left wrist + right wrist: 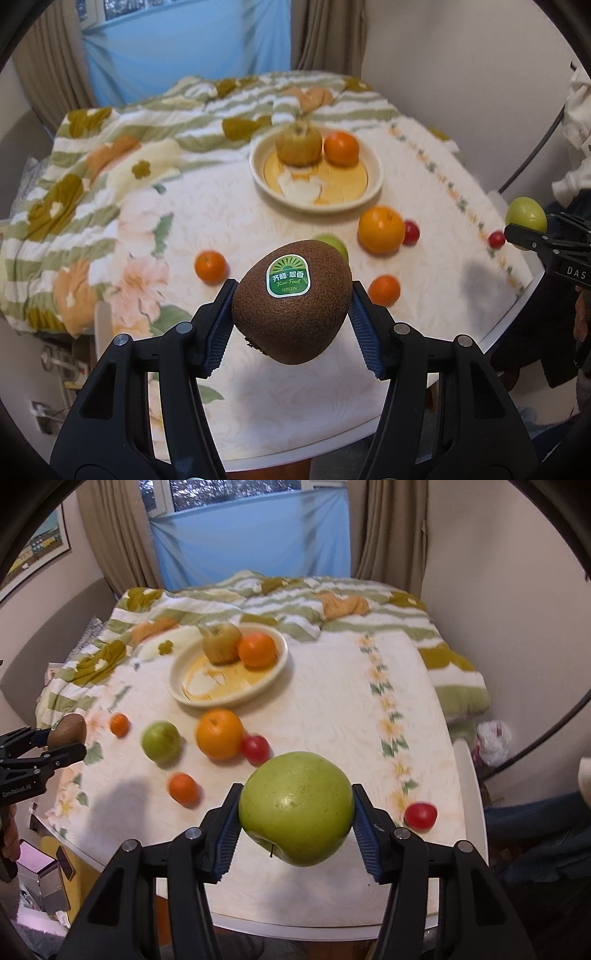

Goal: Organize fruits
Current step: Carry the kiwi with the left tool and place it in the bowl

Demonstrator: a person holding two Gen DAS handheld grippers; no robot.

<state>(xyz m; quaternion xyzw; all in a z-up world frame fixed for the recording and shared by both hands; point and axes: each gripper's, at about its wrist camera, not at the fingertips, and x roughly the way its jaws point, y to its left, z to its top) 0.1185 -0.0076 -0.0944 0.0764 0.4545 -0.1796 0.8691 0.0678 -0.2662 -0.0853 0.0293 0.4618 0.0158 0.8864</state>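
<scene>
My left gripper (pixel 293 291) is shut on a brown kiwi (pixel 295 325) with a green sticker and holds it above the table. Over the table's near right side, my right gripper (pixel 297 794) is shut on a large green apple (pixel 297 812). A cream plate (pixel 373 184) at the back holds a yellow-brown fruit (pixel 299 146) and an orange (pixel 341 147). Loose on the cloth lie a big orange (pixel 219 733), a smaller green apple (pixel 161 741), two tangerines (pixel 183 788) (pixel 119 724) and two small red fruits (pixel 255 748) (pixel 420 815).
A crumpled striped and flowered blanket (pixel 295 602) covers the far side of the round table (pixel 332 926). A white chair back (pixel 471 786) stands at the right edge. Curtains and a wall close in behind.
</scene>
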